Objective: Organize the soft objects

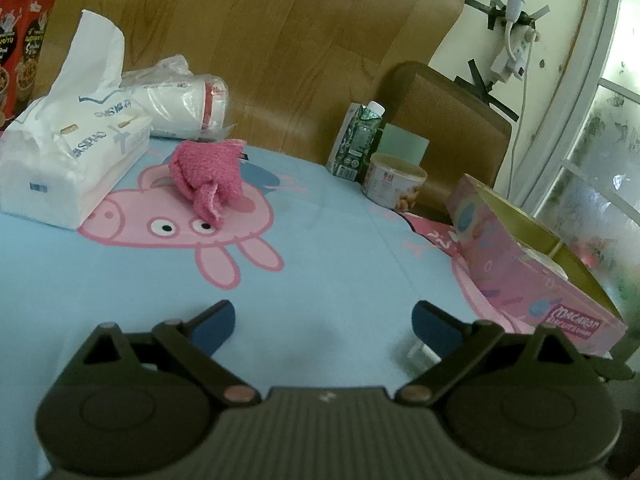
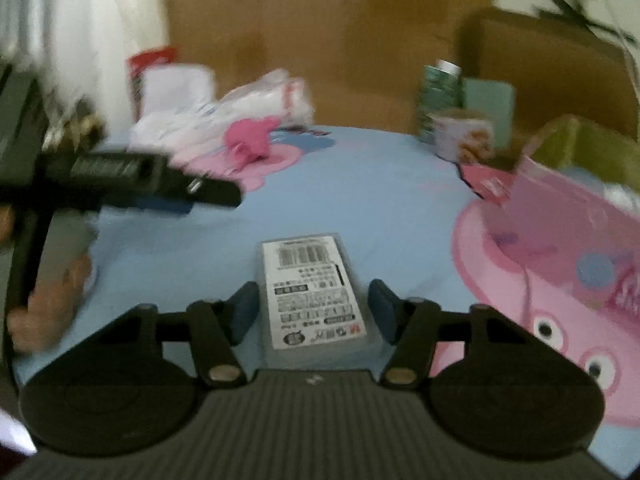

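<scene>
A crumpled pink towel [image 1: 208,176] lies on the blue cartoon-pig tablecloth [image 1: 340,248], far ahead of my left gripper [image 1: 324,320], which stands open over bare cloth. In the blurred right wrist view the pink towel [image 2: 248,144] shows at the back. A small clear-wrapped packet [image 2: 316,292] with a white barcode label lies flat between the fingers of my right gripper [image 2: 312,304]. Thin gaps show on both sides, so the pads do not press on it. The left gripper [image 2: 224,196] reaches in from the left, held by a hand [image 2: 52,304].
A white tissue pack [image 1: 68,152] and bagged paper cups [image 1: 180,108] sit at the back left. A green carton [image 1: 356,140] and a snack tub [image 1: 394,180] stand at the back. An open pink biscuit box [image 1: 532,272] lies on the right.
</scene>
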`<state>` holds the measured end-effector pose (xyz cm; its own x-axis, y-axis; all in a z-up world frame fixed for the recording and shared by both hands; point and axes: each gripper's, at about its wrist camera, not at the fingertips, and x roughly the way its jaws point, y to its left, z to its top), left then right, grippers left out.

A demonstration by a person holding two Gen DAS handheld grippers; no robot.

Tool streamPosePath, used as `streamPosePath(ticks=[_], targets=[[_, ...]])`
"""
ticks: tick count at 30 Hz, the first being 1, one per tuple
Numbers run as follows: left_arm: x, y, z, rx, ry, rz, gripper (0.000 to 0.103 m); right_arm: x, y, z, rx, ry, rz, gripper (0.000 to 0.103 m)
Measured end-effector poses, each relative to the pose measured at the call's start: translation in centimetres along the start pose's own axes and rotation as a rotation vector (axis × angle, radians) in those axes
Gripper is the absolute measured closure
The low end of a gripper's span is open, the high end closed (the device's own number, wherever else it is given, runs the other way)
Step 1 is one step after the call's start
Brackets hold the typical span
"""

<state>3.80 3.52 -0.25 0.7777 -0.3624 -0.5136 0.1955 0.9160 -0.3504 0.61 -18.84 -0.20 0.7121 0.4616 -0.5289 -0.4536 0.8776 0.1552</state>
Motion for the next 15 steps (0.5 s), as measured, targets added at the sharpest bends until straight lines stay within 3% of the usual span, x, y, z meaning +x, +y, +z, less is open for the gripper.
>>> streamPosePath(ticks=[2,7,9,11,15], targets=[[0.0,0.0,0.0,0.001,0.000,0.000,0.004,0.0,-0.3,0.0,0.074,-0.016,-0.017,0.042],[0.0,0.0,0.0,0.001,0.001,0.000,0.004,0.3,1.0,-0.2,-0.007,-0.015,-0.053,0.041],[0.0,-0.1,0.0,0.004,0.002,0.001,0.003,0.1,0.7,-0.2,-0.002,-0.010,-0.036,0.037],[0.1,-0.1,0.1,0.010,0.005,0.002,0.003,-0.2,0.3,-0.3,0.009,-0.006,-0.004,0.024],[0.2,-0.3,0.1,0.025,0.014,0.001,0.001,-0.4,0.2,-0.4,-0.013,0.005,0.002,0.020]])
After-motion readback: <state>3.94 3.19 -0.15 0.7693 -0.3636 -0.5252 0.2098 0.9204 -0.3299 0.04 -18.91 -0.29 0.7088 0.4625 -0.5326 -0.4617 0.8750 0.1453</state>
